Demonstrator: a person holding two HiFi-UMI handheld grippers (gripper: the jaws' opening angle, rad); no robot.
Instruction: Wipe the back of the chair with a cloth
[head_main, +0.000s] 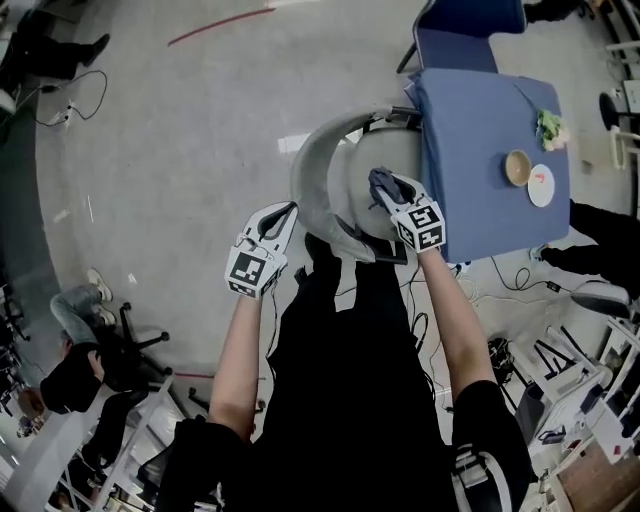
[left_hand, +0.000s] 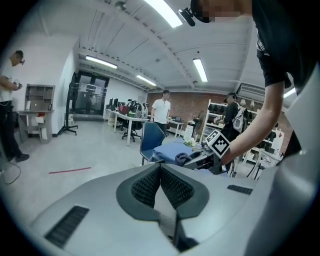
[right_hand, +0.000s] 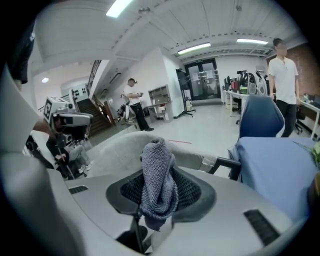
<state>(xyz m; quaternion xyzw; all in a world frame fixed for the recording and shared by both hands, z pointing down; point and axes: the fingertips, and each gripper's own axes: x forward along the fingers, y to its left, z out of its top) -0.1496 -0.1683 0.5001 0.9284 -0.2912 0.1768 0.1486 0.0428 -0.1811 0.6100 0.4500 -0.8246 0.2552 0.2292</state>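
Markers of black and white squares sit on the cube of each gripper: one on the left gripper (head_main: 286, 211) at centre-left of the head view, one on the right gripper (head_main: 383, 184) at centre.

The pale grey plastic chair with a curved back (head_main: 312, 165) stands mid-frame, its seat end against the near edge of the blue-covered desk (head_main: 470, 110) at upper right. On the desk lie a tan round bowl (head_main: 517, 168), a white plate with a red mark (head_main: 541, 186) and a small green bunch (head_main: 550, 128), all close to its right edge. A blue chair (head_main: 470, 30) stands beyond the desk at the top edge. Left of the curved back, the grey concrete floor (head_main: 170, 150) lies bare up to a red line (head_main: 220, 25) at the top. At lower right, black cables (head_main: 520, 280) and metal frames crowd the floor.

The right gripper is clamped on a blue-grey knitted cloth (right_hand: 158, 180), which is bunched upright between the pads and sticks out past the tips. In the head view the cloth is inside the curve of the chair back, over the seat. Whether it touches the back cannot be told. In the right gripper view the back's rim arcs just behind it.

The left gripper's jaws meet at the tips with nothing between them. It is just outside the back's left edge, near it, and contact cannot be made out.
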